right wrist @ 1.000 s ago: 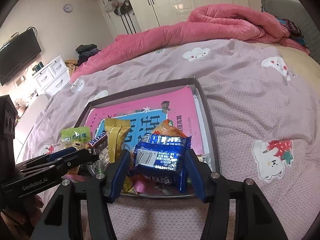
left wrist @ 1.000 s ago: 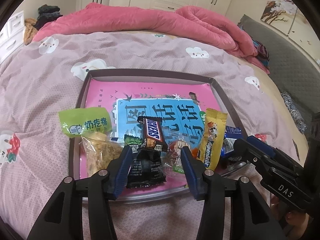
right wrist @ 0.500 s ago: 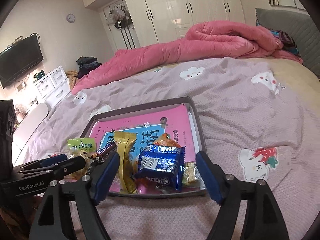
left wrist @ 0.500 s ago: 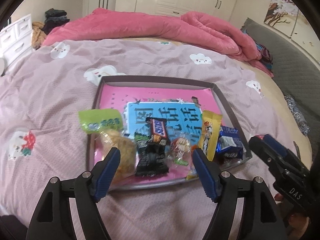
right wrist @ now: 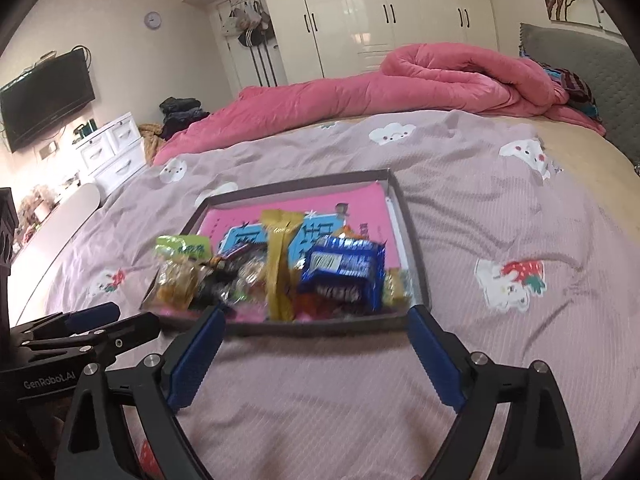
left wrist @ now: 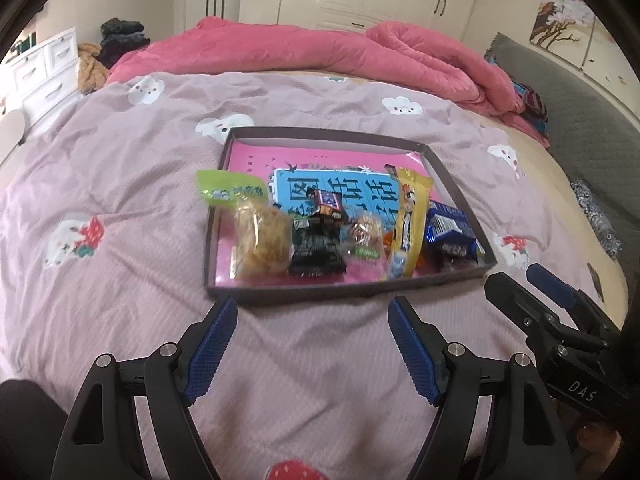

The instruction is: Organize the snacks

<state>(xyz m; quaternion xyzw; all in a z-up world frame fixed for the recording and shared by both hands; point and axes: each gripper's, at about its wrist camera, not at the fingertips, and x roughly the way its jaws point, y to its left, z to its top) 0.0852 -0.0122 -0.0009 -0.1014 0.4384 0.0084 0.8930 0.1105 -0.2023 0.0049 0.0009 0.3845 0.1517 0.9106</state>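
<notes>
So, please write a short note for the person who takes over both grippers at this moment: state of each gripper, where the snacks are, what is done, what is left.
Left gripper: jaws opening, nothing between them, over the bedsheet in front of the tray.
Right gripper: jaws opening, empty, at the tray's near edge.
Snacks: all lie along the tray's near side: green-topped bag, black packet, Snickers bar, yellow packet, blue packet.
Done: every snack in view is in the tray.
Left: probably only tidying the pile; no snack shows outside the tray.
</notes>
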